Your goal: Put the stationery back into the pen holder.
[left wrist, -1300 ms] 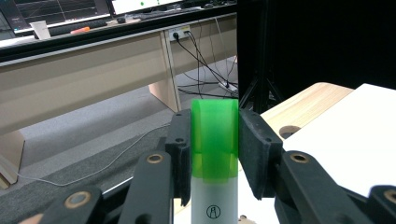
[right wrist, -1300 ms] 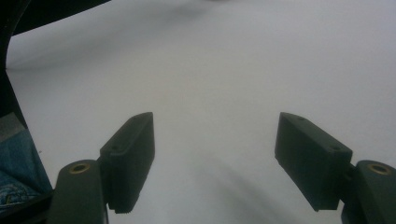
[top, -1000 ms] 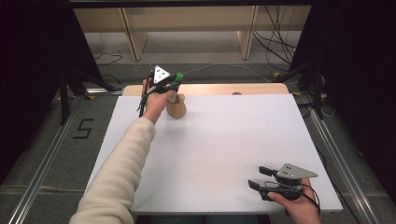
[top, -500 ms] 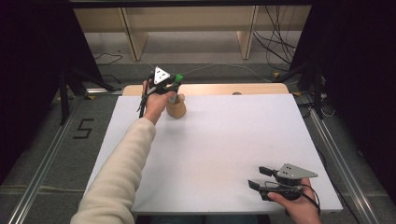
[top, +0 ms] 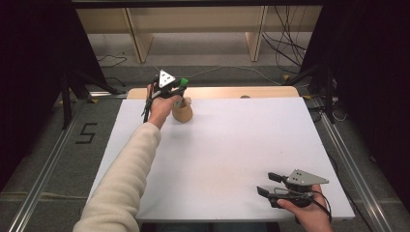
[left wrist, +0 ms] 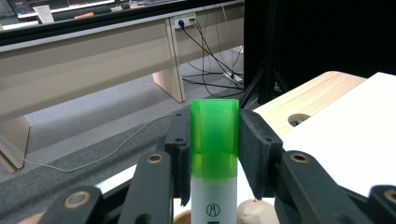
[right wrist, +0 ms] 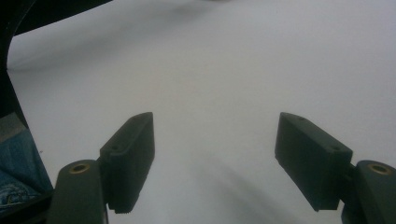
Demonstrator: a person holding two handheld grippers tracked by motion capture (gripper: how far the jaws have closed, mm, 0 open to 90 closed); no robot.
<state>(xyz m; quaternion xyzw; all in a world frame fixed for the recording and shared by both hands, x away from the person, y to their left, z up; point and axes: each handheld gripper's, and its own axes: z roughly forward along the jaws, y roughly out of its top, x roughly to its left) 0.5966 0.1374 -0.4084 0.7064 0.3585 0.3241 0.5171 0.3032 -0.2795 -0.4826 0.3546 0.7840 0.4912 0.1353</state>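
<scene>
The left gripper (left wrist: 215, 154) clamps the green cap of a white marker (left wrist: 214, 140) at frame centre, its lower body cut off. From above, the marker (top: 182, 82) sits upper left, partly hiding a tan holder (top: 183, 112). The right gripper (right wrist: 215, 158) gapes wide over the white table (top: 232, 145).

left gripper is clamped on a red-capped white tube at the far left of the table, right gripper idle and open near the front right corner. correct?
Not quite: the cap is green, not red. The left gripper view shows the left gripper with both pads pressed on the green-capped white tube. The rest stands: it sits far left on the table, and the right gripper is open over bare white surface near the front right corner.
</scene>
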